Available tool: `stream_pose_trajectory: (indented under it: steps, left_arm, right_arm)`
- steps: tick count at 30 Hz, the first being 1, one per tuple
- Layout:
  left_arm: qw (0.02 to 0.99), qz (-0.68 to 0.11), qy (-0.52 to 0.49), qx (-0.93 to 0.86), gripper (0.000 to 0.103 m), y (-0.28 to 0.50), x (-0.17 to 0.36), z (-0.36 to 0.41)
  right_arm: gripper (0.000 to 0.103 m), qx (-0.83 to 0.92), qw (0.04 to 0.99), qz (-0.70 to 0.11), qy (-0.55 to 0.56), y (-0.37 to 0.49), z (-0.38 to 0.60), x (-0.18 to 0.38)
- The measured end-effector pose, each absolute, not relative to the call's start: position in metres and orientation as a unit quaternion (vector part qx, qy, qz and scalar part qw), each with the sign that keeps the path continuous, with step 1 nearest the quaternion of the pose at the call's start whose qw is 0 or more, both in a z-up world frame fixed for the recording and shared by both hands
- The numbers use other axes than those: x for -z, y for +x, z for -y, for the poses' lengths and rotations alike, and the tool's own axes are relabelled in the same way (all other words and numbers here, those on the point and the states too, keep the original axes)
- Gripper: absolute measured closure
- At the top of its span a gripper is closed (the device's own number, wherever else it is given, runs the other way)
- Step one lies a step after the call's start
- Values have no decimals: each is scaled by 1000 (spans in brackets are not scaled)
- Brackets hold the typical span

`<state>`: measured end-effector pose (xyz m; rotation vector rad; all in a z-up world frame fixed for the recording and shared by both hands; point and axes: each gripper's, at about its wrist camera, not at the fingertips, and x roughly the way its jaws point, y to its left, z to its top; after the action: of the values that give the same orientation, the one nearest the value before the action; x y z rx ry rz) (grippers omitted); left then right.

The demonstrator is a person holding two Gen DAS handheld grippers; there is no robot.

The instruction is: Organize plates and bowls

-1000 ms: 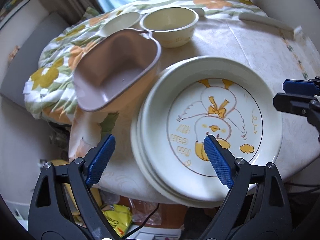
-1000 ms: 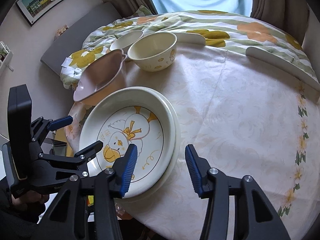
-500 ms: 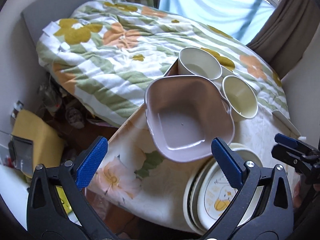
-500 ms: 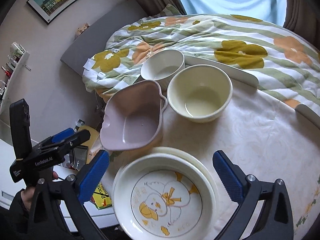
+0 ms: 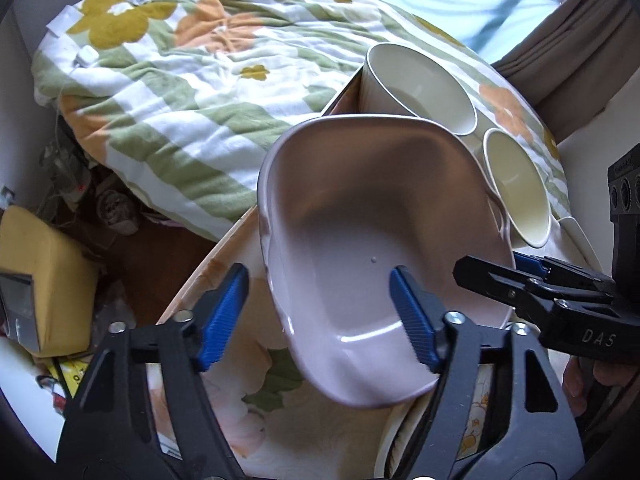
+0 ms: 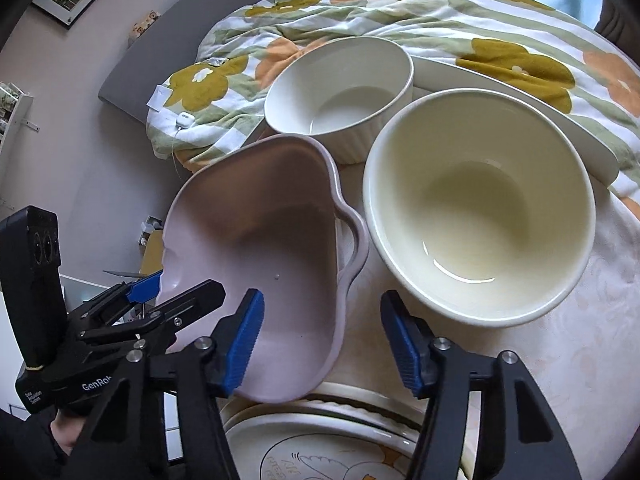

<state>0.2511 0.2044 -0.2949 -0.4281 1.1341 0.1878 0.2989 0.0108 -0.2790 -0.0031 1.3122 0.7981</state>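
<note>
Bowls were the step in hand, by my reading: both pairs of tongs had the pink dish in front of them, and nothing was gripped yet. My left tongs stood apart, one finger outside the dish's left wall near the lower left of the frame, the other over its inside floor, so they straddled that wall without pinching it. My right tongs were apart too, spanning the dish's right rim low in the frame, with its handle lobe just beyond them.

The dish sat tilted on the desk, its near end lying over the rim of the stacked duck plates at the bottom of the frame. A cream bowl stood just beside it at centre right, and a white ribbed bowl behind, near the quilt at the top.

Next, I judged, one pair would have to close on the dish's wall and lift it off the plates. Glazed and sloping, it could slide, so I expected to need a firm, square bite.
</note>
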Motion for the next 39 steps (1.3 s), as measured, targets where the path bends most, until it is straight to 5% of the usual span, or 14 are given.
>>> stream_pose_trajectory:
  steps: [5,8,22,39]
  left_arm:
    - [810,-545,-205,-71,79,261,304,-211]
    - [812,-543,-204,-66,80,264,305,-212]
    - [849,-502,-142,-86,80,238,240,-194]
    - [887,-454,-79,23,80,173,149,-10]
  right_arm:
    - [78,-355,726,-588,-13,306,-15,285]
    - [89,-353,726,-589,-27,307,-19,289]
    - [89,-380,747,-546,-18,275,-6,251]
    - [89,-298,825,-478,47,175,178,160]
